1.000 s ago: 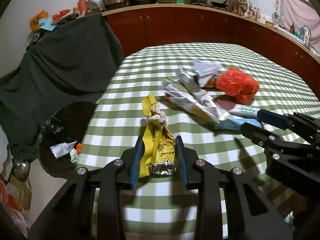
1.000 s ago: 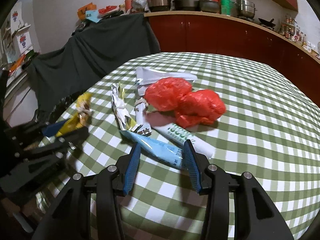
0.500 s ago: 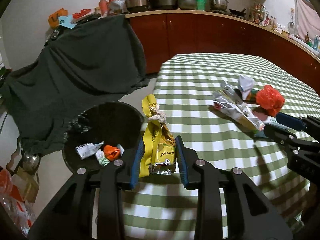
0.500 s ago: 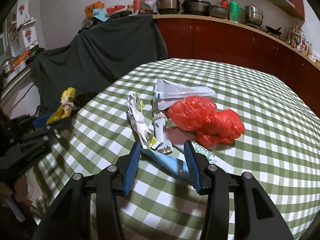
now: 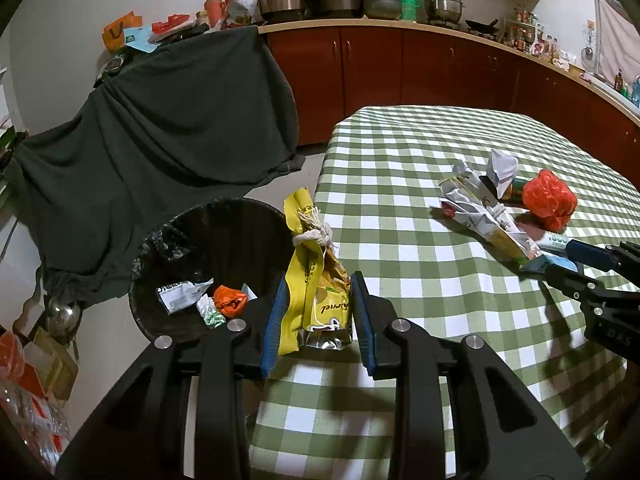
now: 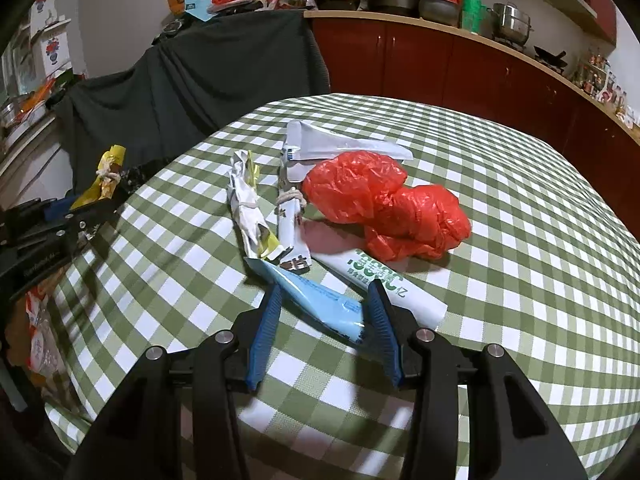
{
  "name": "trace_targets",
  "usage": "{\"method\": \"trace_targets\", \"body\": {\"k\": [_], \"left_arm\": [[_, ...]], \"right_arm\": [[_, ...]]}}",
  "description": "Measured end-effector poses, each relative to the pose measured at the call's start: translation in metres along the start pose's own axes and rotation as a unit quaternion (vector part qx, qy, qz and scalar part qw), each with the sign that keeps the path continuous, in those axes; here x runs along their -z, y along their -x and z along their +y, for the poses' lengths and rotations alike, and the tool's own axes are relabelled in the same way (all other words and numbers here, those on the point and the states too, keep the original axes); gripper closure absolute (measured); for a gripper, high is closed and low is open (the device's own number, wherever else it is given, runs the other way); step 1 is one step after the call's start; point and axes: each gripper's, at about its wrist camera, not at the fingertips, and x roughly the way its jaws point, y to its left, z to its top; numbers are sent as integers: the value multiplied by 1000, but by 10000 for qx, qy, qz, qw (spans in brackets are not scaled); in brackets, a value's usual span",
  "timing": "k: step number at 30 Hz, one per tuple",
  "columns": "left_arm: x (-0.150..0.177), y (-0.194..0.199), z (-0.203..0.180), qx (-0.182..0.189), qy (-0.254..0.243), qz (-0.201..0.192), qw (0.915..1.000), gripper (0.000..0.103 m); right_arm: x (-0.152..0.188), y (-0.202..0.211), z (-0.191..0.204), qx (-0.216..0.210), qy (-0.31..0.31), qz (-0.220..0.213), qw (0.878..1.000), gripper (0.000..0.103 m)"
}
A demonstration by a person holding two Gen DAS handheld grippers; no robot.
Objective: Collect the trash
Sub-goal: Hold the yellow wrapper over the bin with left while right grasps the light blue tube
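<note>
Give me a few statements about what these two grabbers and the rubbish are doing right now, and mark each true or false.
1. The left gripper is clamped on a yellow snack bag tied with string. True.
2. The black bin beside the table is empty. False: it already holds a few wrappers and an orange scrap.
3. The right gripper has a light blue tube between its fingers. True.
4. The red plastic bag is in the bin. False: it lies on the checked tablecloth.
5. The tablecloth is plain white. False: it is green and white checked.
</note>
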Motion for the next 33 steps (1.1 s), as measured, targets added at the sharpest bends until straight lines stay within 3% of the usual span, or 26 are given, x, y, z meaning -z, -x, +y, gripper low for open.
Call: {"method": "trace_targets", "body": {"k": [7,23,28,33], "left_arm": [[0,-1,4,-63,68,17,10000,72],[3,-1,11,-113,123,17,9999,72],[4,-1,12,-119,133,13,9998,72],[4,0,13,-123,152,12,9998,72]], "right_arm": [[0,3,8,-244,22,33,9997,59],[7,0,-2,-313,130,163,9993,56],[9,2,1,-308,145,163,9993,71],[11,6,2,-391,117,183,9990,78]]}}
